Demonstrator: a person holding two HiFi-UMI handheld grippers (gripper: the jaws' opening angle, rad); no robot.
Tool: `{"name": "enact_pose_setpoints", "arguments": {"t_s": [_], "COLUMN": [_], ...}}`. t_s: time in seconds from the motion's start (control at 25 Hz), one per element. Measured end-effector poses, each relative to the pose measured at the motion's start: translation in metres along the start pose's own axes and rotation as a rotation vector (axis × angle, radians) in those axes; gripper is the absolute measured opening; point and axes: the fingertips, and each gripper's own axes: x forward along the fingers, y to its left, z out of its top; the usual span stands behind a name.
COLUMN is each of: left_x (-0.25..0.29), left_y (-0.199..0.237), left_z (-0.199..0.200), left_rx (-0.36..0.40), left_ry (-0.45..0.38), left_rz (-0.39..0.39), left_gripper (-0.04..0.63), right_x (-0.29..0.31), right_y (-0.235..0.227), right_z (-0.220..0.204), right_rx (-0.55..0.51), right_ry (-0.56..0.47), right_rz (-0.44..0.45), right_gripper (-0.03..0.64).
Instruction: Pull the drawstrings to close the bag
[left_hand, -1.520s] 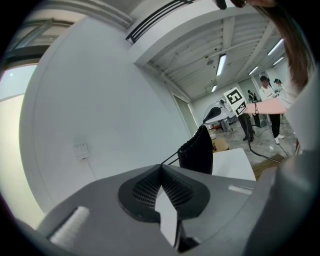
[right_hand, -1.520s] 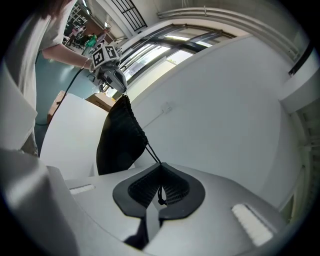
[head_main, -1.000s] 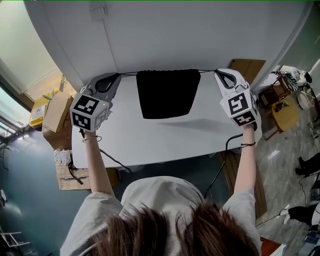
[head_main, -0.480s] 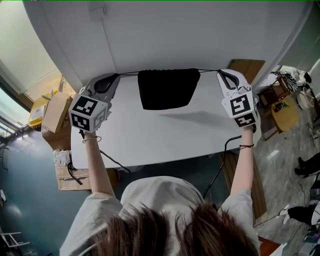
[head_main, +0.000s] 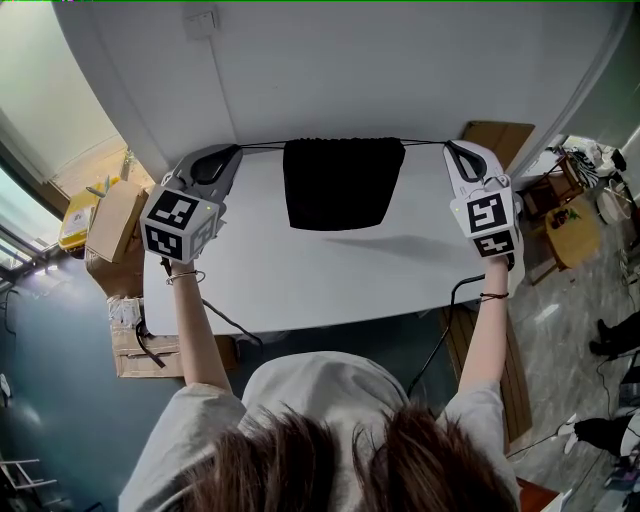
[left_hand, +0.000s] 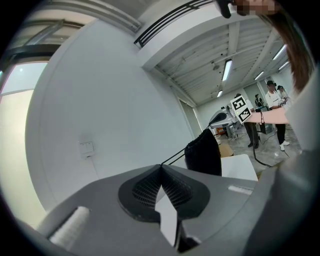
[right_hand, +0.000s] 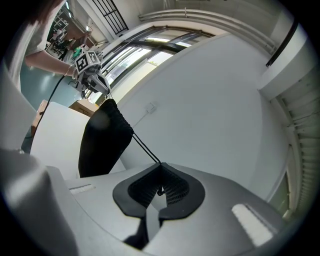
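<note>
A black drawstring bag (head_main: 340, 184) hangs above the white table (head_main: 300, 280), strung between both grippers by its taut cords. My left gripper (head_main: 238, 150) is shut on the left drawstring (head_main: 262, 146); its own view shows that cord (left_hand: 172, 158) leaving the closed jaws toward the bag (left_hand: 203, 152). My right gripper (head_main: 447, 145) is shut on the right drawstring (head_main: 424, 141); in the right gripper view the cord (right_hand: 145, 146) runs from the pads to the gathered bag top (right_hand: 102, 137). The bag's mouth is bunched narrow along the cords.
A white wall (head_main: 330, 70) rises right behind the table. Cardboard boxes (head_main: 105, 225) sit on the floor at the left, and wooden furniture (head_main: 560, 225) stands at the right. A cable (head_main: 440, 340) hangs off the table's right front.
The right gripper has moved outward to the right, stretching its cord. The bag has shifted slightly right and hangs a little narrower. The left gripper has stayed put.
</note>
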Motion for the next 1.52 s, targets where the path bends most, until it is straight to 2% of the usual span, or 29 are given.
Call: {"name": "enact_pose_setpoints", "arguments": {"t_s": [0.52,1.52], "left_x": [-0.002,-0.004], "left_y": [0.006,0.011], "left_z": [-0.003,-0.001], "left_rx": [-0.039,-0.033], "left_ry": [-0.015,-0.022], "left_rz": [0.031,0.042], "left_gripper": [0.003,0.003], "right_x": [0.002,-0.006], "right_y": [-0.001,-0.010], "right_z": [-0.008,-0.018], "right_rx": [0.057,0.134], "right_ry": [-0.002,-0.001], "right_rz": [-0.041,-0.107], "right_gripper": [0.017,0.017]}}
